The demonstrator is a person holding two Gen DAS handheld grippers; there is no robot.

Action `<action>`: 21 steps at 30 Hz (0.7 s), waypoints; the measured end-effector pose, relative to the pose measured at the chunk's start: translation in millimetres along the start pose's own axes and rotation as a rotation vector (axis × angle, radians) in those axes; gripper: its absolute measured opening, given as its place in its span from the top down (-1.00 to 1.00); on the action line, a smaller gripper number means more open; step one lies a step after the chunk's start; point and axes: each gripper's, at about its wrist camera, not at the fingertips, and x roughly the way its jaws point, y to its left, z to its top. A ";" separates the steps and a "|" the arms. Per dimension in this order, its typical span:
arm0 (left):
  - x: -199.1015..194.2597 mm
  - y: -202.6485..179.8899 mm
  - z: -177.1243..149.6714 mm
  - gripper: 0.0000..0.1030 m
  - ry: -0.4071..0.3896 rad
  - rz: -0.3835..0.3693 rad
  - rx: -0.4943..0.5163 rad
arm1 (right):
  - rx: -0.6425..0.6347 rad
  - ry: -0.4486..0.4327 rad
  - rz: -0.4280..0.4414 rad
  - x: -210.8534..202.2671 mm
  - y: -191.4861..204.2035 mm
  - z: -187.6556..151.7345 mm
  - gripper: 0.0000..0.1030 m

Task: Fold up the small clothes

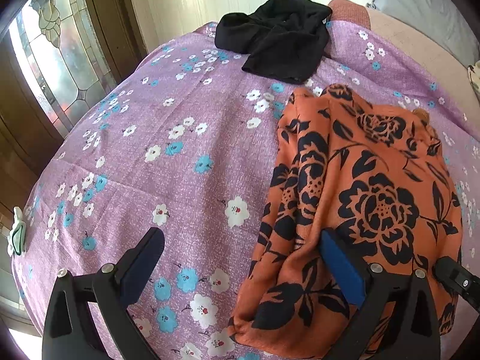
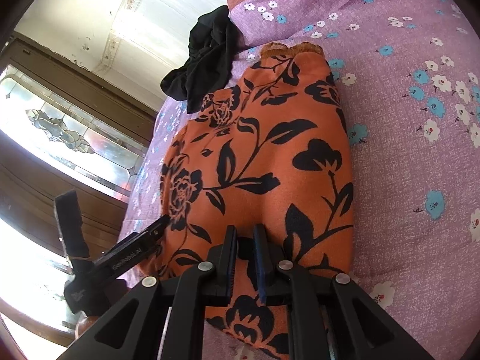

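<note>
Fold step in hand on the orange woven garment with black flower print (image 1: 369, 198); it lies on the purple bedsheet with white and blue flowers (image 1: 168, 162), already narrowed to a long strip, gathered band at the far end. Right claw (image 2: 245, 234) is pinched nearly closed on the near edge of the orange cloth, fabric bunched between its pads. Left claw (image 1: 243, 240) stands wide open, gripping nothing: one finger over bare sheet, the other just over the garment's left edge. Next move, judged: left claw needs to close on that near corner, then both lift and carry the near end toward the far band to halve it. Count: one orange garment; one crumpled black garment (image 1: 276, 36) unfolded near the far edge; two claws; one sheet.
</note>
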 end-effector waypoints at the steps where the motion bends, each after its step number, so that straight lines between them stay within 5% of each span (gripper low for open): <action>1: -3.5 1.0 2.1 -0.99 -0.016 -0.012 -0.006 | -0.006 0.000 0.002 -1.9 2.2 2.0 0.72; 5: -19.0 -1.2 9.8 -0.99 -0.100 -0.039 0.007 | -0.038 -0.099 0.008 -19.7 8.7 9.9 0.69; 8: -9.0 -14.4 8.3 -0.99 -0.069 -0.045 0.073 | -0.013 -0.163 0.008 -25.8 3.6 17.0 0.69; 10: 7.6 -22.3 4.7 -1.00 0.004 -0.067 0.107 | -0.001 -0.150 -0.034 -18.3 -3.9 19.8 0.67; 14: 12.7 -16.6 4.1 -1.00 0.030 -0.114 0.056 | 0.033 -0.102 -0.020 -2.1 -15.1 17.0 0.69; 21: -6.8 0.1 13.4 -1.00 -0.050 -0.044 0.010 | 0.007 -0.108 -0.022 -14.8 -4.1 21.2 0.67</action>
